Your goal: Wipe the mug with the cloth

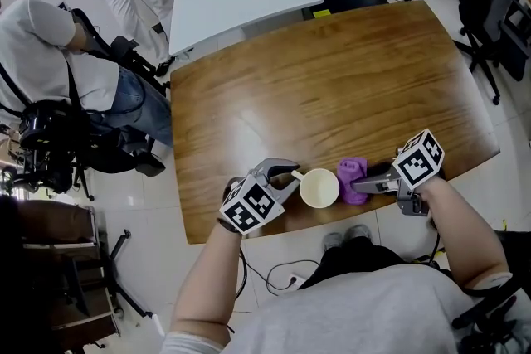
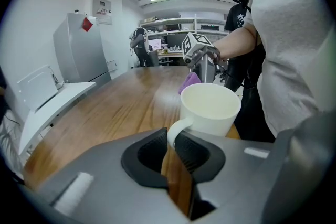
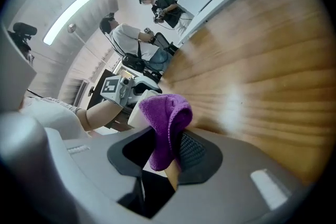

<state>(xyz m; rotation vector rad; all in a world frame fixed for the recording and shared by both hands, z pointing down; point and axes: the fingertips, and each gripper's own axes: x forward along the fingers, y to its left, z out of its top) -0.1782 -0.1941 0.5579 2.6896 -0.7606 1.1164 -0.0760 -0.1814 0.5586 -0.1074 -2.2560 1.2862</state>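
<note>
A white mug (image 1: 319,187) stands upright on a wooden table (image 1: 332,87), at the edge nearest the person. The left gripper (image 1: 290,176) reaches in from the mug's left, its jaws drawn narrow and pinching the mug's handle (image 2: 175,132). Just right of the mug, touching or almost touching its wall, is a purple cloth (image 1: 350,174). The cloth is bunched and clamped between the jaws of the right gripper (image 1: 362,187), and a fold of it sticks out past the pads toward the mug. The wiping looks about to begin or barely begun. To do it well, the left grip should probably hold firm on the handle so the mug neither turns nor tips. The protruding fold of cloth, rather than the bare jaws, should press on the mug's wall and sweep around it and over the rim.
</note>
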